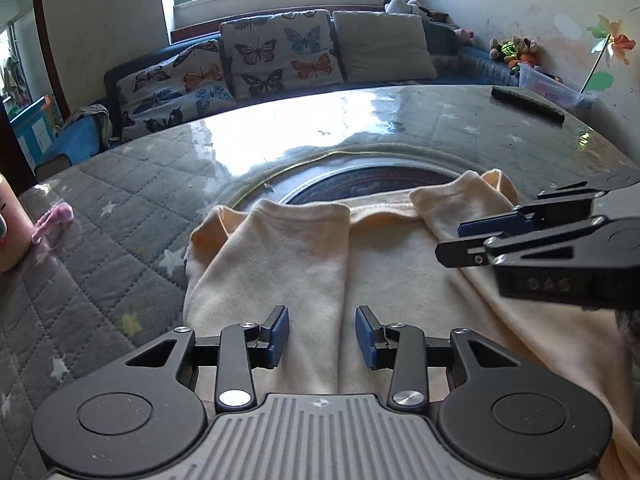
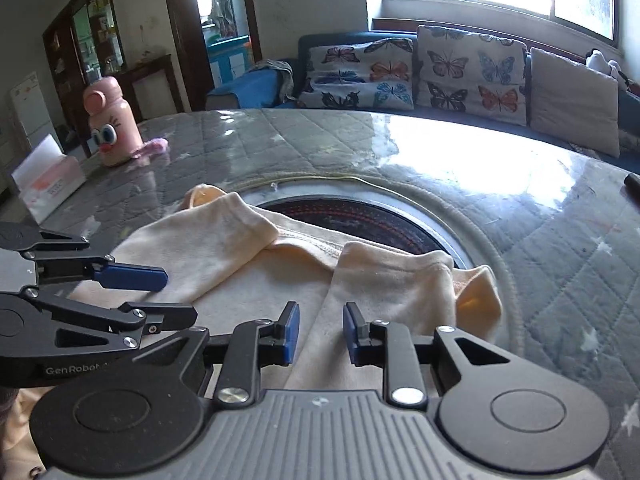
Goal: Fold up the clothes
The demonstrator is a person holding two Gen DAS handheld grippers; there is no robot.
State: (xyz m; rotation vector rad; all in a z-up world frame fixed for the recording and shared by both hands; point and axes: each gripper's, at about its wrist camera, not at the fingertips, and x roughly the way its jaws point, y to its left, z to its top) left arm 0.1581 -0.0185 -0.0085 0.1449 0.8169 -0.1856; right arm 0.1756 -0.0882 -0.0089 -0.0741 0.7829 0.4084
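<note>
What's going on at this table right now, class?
A person holding a gripper in each hand is folding a cream garment spread on a quilted table cover. Both sleeves already lie folded in over the body. The left gripper and right gripper hang over the cloth with jaws open, gripping nothing. A pink bottle stands off to the side.

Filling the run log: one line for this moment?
cream garment: flat, both sleeves folded in | left tongs: open, empty | right tongs: open, empty

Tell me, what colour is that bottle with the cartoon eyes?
The bottle is pink; the right wrist view shows it best.
</note>
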